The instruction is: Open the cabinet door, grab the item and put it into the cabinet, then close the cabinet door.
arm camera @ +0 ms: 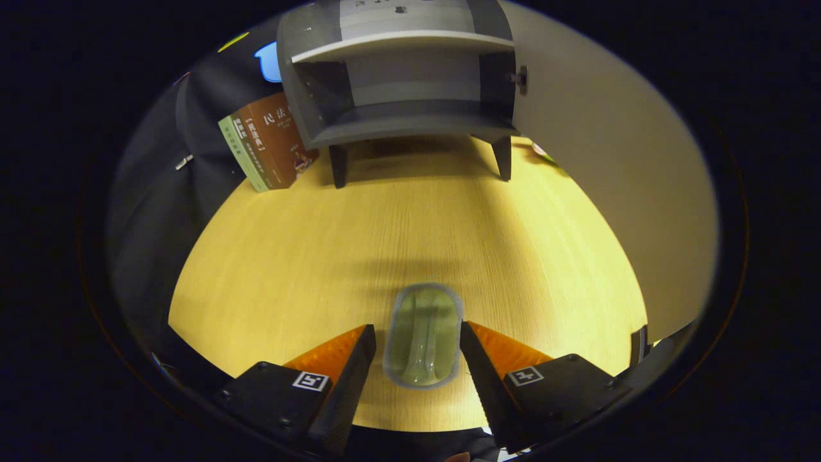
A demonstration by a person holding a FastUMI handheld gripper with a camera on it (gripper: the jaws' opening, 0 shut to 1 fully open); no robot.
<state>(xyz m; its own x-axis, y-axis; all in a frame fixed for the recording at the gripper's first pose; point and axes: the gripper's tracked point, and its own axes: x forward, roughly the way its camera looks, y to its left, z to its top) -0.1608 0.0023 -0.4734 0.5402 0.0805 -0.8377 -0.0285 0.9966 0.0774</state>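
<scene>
One gripper [417,350], jaws parted, straddling one pale green translucent item [423,337] lying on the wooden table [288,256]; finger contact cannot be told. Bare tabletop lies ahead. Well beyond stands one grey cabinet [401,83], its door [609,160] swung open rightward, two shelves exposed. One book [269,141] leans beside its left.

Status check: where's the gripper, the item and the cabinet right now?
Gripper open, fingers flanking green clear-lidded container on table. Cabinet beyond, door open. Path clear; books beside cabinet.
</scene>
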